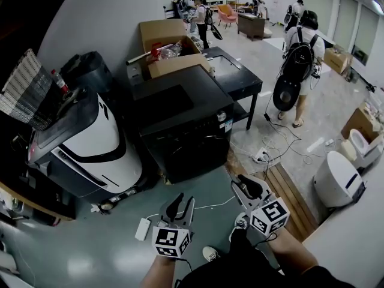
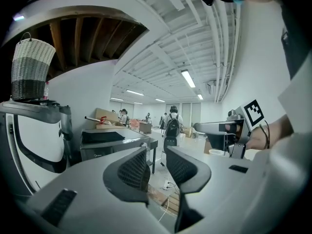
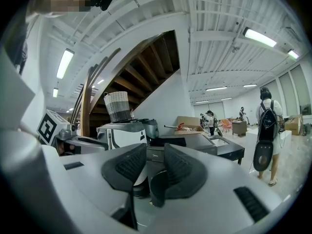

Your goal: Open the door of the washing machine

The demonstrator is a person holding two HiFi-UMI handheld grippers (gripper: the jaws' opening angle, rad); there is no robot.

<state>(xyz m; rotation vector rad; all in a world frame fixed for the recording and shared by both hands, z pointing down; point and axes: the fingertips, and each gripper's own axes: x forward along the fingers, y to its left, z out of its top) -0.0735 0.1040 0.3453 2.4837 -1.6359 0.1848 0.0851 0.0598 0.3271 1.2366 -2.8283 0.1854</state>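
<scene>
The washing machine (image 1: 180, 125) is a black box-shaped unit on the floor ahead of me, its door closed; it also shows in the left gripper view (image 2: 109, 143) and the right gripper view (image 3: 185, 143). My left gripper (image 1: 178, 212) (image 2: 156, 155) is held low in front of it, a short way off, jaws open and nothing between them. My right gripper (image 1: 245, 188) (image 3: 155, 152) hovers beside it to the right, nearer the machine's front right corner, also open and empty. Neither touches the machine.
A white-and-black appliance (image 1: 90, 143) with a wicker basket (image 1: 24, 89) on top stands left of the machine. Behind are a cardboard box (image 1: 171, 47) and a black table (image 1: 237, 77). A power strip (image 1: 143, 228) and cables lie on the floor. A person with a backpack (image 1: 300, 59) stands at the right.
</scene>
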